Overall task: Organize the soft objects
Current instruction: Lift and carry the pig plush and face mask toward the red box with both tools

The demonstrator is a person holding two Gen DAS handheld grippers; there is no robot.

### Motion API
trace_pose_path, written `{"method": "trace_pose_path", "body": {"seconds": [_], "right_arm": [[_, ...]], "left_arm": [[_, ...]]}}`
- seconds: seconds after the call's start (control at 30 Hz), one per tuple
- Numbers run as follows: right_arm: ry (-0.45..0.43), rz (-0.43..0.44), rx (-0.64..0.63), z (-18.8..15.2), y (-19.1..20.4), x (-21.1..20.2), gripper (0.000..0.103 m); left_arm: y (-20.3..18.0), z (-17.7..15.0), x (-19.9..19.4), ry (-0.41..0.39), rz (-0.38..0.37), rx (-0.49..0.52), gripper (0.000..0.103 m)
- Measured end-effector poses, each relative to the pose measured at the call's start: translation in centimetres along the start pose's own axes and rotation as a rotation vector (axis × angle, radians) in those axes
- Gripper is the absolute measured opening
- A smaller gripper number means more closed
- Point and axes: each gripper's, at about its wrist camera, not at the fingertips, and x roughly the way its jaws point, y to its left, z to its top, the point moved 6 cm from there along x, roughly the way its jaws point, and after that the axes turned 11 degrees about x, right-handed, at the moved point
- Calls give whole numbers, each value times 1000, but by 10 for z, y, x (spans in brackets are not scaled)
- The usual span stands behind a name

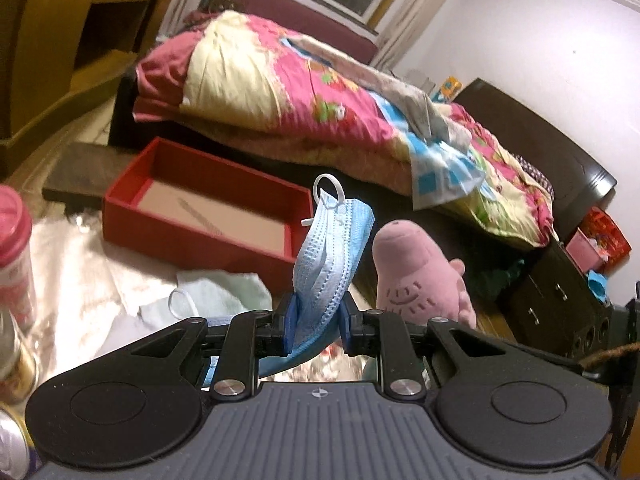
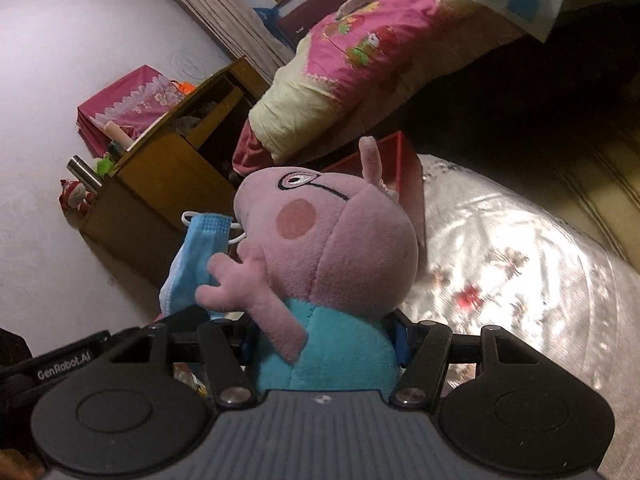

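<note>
My left gripper (image 1: 318,320) is shut on a blue face mask (image 1: 330,256) and holds it upright in the air. The mask also shows in the right wrist view (image 2: 192,256), left of the toy. My right gripper (image 2: 326,340) is shut on the blue body of a pink pig plush (image 2: 332,248), lifted off the table. The plush shows in the left wrist view (image 1: 416,276), just right of the mask. An open red box (image 1: 208,208) sits on the table beyond the mask; its corner (image 2: 404,160) shows behind the plush's head.
A pale green cloth (image 1: 224,292) and a white mask loop (image 1: 180,304) lie on the white flowered tablecloth (image 2: 512,264). A pink-lidded jar (image 1: 14,248) stands at the left. A bed with a pink quilt (image 1: 320,96) lies behind; a wooden cabinet (image 2: 168,184) stands by the wall.
</note>
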Motion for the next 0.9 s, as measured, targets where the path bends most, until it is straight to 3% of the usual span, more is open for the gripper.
{"method": "trace_pose_path", "body": {"seconds": [0.9], "right_arm": [[-77, 14, -86, 43, 33, 50, 37]], "left_arm": [[28, 54, 40, -70, 176, 83, 21]]}}
